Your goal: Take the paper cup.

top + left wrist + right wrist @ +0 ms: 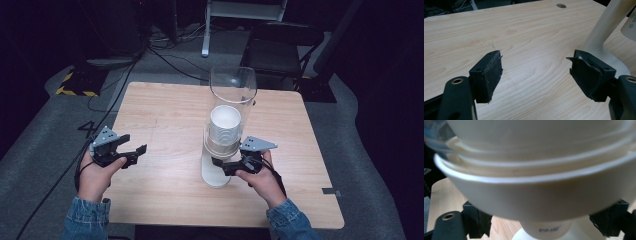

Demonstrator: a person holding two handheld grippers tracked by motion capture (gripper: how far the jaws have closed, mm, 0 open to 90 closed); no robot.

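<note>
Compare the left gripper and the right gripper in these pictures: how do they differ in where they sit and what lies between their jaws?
The left gripper hovers over bare table, apart from everything; the right gripper sits at the base of the cup dispenser. The left gripper's jaws have only wood between them; the right gripper's jaws flank the dispenser's lower part, contact unclear. Both are hand-held, black and open.
</note>
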